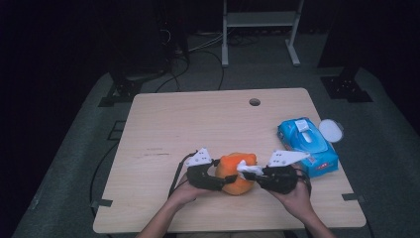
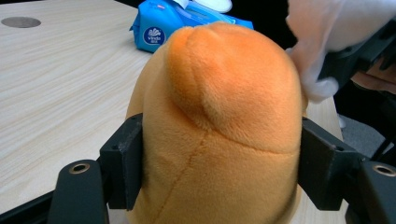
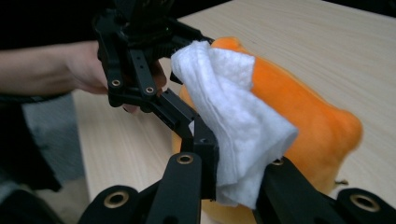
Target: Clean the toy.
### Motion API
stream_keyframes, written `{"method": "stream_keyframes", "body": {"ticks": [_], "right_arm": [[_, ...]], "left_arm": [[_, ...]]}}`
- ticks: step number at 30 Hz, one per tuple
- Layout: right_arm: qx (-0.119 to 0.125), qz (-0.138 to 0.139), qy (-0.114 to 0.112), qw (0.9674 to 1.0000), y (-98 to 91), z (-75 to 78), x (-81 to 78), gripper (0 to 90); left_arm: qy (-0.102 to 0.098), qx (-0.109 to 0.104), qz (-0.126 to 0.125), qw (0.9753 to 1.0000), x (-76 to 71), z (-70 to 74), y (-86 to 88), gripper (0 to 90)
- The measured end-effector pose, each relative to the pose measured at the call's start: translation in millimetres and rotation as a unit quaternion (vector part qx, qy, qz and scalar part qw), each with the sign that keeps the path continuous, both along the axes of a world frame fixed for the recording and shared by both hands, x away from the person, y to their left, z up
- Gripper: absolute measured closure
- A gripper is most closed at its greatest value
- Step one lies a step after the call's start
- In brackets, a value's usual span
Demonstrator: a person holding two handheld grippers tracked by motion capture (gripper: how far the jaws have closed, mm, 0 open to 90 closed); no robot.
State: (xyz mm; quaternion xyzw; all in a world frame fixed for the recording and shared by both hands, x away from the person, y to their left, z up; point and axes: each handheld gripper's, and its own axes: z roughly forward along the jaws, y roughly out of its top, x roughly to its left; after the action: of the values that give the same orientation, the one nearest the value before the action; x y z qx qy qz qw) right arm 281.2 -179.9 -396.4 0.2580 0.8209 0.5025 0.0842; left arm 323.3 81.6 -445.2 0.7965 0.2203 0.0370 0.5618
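Orange plush toy [image 1: 236,173] near table's [image 1: 198,119] front edge, left of blue wipes pack [image 1: 307,145]. Squeezed by left gripper [image 2: 219,158]. White wipe [image 3: 233,126] pinched tight in right gripper [image 3: 233,186], touching toy.

Light wood table [image 1: 163,124] with a round grommet hole [image 1: 254,102] near its far edge, grey carpet floor [image 1: 391,148] underneath, black cables [image 1: 198,59] trailing across it, white metal frame legs [image 1: 260,29] behind, black stand bases [image 1: 346,87] either side, dim dark surroundings
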Motion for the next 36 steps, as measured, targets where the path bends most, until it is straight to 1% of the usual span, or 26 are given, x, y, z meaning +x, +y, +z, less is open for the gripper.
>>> {"method": "stream_keyframes", "body": {"ticks": [1, 2, 4, 7, 9, 10, 11, 13, 14, 16, 18, 21, 22, 24, 25, 26, 29, 32, 33, 35, 36], "right_arm": [[-0.006, -0.001, -0.005, 1.0, 1.8, 0.4, 0.1, 82.9], [-0.006, -0.003, -0.004, 1.0, 1.1, 0.8, 1.8, 82.9], [-0.004, -0.02, -0.007, 0.9998, -6.6, 0.4, 6.8, 82.9], [0.001, -0.061, 0.004, 0.9981, -24.2, -3.7, 14.9, 82.9], [0.006, -0.071, 0.014, 0.9973, -29.7, -7.0, 17.8, 82.9], [0.008, -0.071, 0.017, 0.9973, -29.7, -8.1, 17.7, 82.9], [0.002, -0.069, 0.015, 0.9975, -27.4, -8.1, 16.5, 82.9], [-0.003, -0.065, 0.009, 0.9978, -23.6, -7.3, 14.6, 82.9], [-0.004, -0.064, 0.008, 0.9979, -22.6, -6.7, 13.8, 83.0], [0.002, -0.058, 0.005, 0.9983, -19.6, -5.1, 10.2, 83.0], [0.007, -0.046, 0.0, 0.9989, -12.8, -3.3, 4.8, 82.9], [0.01, -0.013, -0.009, 0.9998, 1.2, -0.7, -3.3, 82.9], [0.012, -0.002, -0.009, 0.9999, 5.3, 0.1, -5.1, 82.8], [0.004, 0.006, -0.014, 0.9999, 11.6, 0.3, -7.3, 82.7], [-0.002, 0.005, -0.017, 0.9998, 12.5, 0.2, -7.3, 82.8], [-0.001, 0.004, -0.015, 0.9999, 11.1, 0.5, -6.3, 82.9], [0.009, -0.012, -0.015, 0.9998, 0.6, 3.6, -1.2, 83.0], [0.009, -0.045, -0.018, 0.9988, -14.6, 4.5, 4.7, 83.0], [0.011, -0.055, -0.016, 0.9983, -19.7, 2.9, 6.9, 83.1], [0.016, -0.062, -0.002, 0.9979, -25.4, -1.6, 9.6, 83.1], [0.012, -0.065, -0.002, 0.9978, -26.6, -3.7, 9.9, 83.1]], "left_arm": [[0.001, 0.001, 0.001, 1.0, -0.3, 0.4, 0.8, 27.7], [0.002, 0.0, 0.002, 1.0, -0.5, 0.4, 1.5, 27.8], [-0.001, 0.003, 0.0, 1.0, -1.9, 0.7, 1.8, 28.4], [-0.005, 0.007, -0.005, 0.9999, -3.9, 1.1, 0.0, 28.2], [-0.01, 0.01, -0.016, 0.9998, -6.4, 1.2, -3.3, 26.1], [-0.011, 0.015, -0.022, 0.9996, -7.4, 1.5, -4.4, 24.3], [-0.015, 0.02, -0.026, 0.9993, -8.1, 1.8, -4.6, 23.0], [-0.017, 0.023, -0.03, 0.9991, -8.2, 1.9, -3.0, 22.0], [-0.016, 0.022, -0.026, 0.9993, -7.9, 1.9, -1.7, 22.6], [-0.011, 0.019, -0.009, 0.9997, -6.9, 1.9, -1.0, 25.8], [-0.007, 0.018, 0.001, 0.9998, -6.8, 1.7, -2.3, 27.0], [-0.009, 0.022, 0.007, 0.9997, -8.8, 2.1, -4.9, 27.1], [-0.012, 0.024, 0.006, 0.9996, -10.1, 2.4, -6.3, 27.1], [-0.028, 0.039, -0.002, 0.9989, -13.8, 3.9, -9.1, 27.2], [-0.033, 0.043, -0.004, 0.9985, -14.6, 4.7, -9.4, 27.7], [-0.034, 0.043, -0.007, 0.9985, -14.7, 4.9, -9.3, 28.0], [-0.039, 0.044, -0.011, 0.9982, -15.5, 4.7, -9.5, 28.3], [-0.048, 0.048, -0.025, 0.9974, -19.0, 4.4, -10.5, 27.2], [-0.046, 0.044, -0.031, 0.9975, -19.8, 3.9, -11.1, 25.5], [-0.037, 0.031, -0.056, 0.9973, -20.7, 2.9, -11.2, 20.8], [-0.036, 0.027, -0.06, 0.9972, -21.0, 3.0, -11.0, 20.1]]}}
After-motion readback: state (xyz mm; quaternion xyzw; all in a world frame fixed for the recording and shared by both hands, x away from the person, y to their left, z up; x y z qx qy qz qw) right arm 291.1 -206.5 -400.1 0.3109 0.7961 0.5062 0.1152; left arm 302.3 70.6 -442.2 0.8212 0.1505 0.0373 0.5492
